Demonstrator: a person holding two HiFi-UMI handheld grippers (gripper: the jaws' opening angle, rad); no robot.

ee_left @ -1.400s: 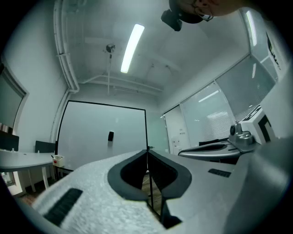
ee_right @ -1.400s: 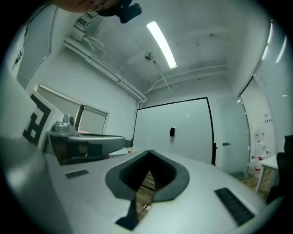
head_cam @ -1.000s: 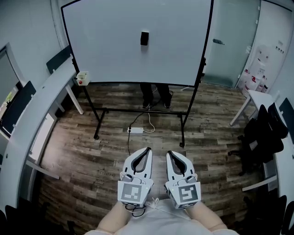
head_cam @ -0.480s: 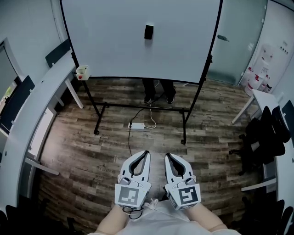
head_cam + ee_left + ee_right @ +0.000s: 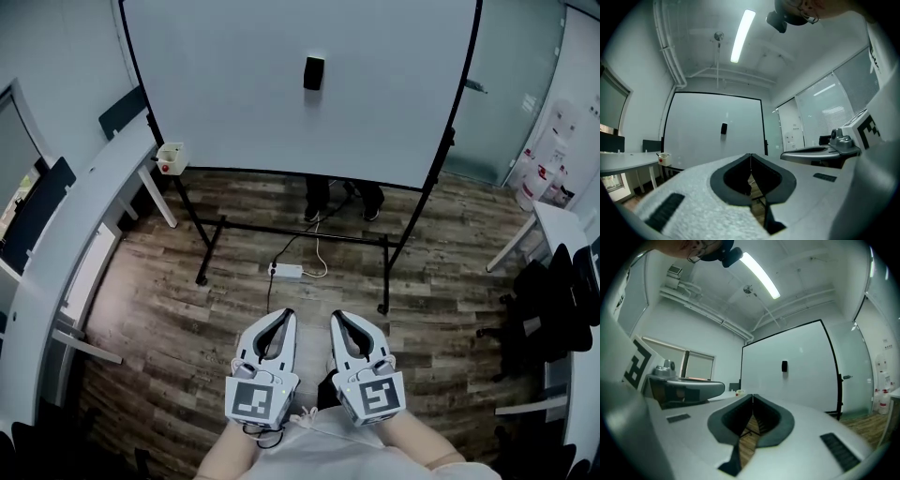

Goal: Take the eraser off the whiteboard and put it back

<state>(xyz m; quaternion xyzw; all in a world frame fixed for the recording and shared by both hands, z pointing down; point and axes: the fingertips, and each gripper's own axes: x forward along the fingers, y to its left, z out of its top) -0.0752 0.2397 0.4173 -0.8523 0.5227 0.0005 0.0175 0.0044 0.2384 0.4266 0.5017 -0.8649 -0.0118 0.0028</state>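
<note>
A small black eraser (image 5: 314, 72) sticks to the upper middle of a large whiteboard (image 5: 234, 103) on a black wheeled stand. It also shows as a dark block on the board in the left gripper view (image 5: 723, 128) and in the right gripper view (image 5: 784, 366). My left gripper (image 5: 282, 315) and right gripper (image 5: 337, 317) are held side by side low in the head view, well short of the board. Both point level toward it, jaws shut with tips meeting and nothing between them.
A power strip (image 5: 286, 271) with a cable lies on the wood floor under the stand. A person's legs (image 5: 319, 197) show behind the board. A long white desk (image 5: 66, 234) with a small box (image 5: 170, 157) runs along the left. Black chairs (image 5: 562, 291) stand at the right.
The whiteboard and eraser have grown larger and shifted right in the head view as I moved toward them. Both grippers stayed shut, side by side.
</note>
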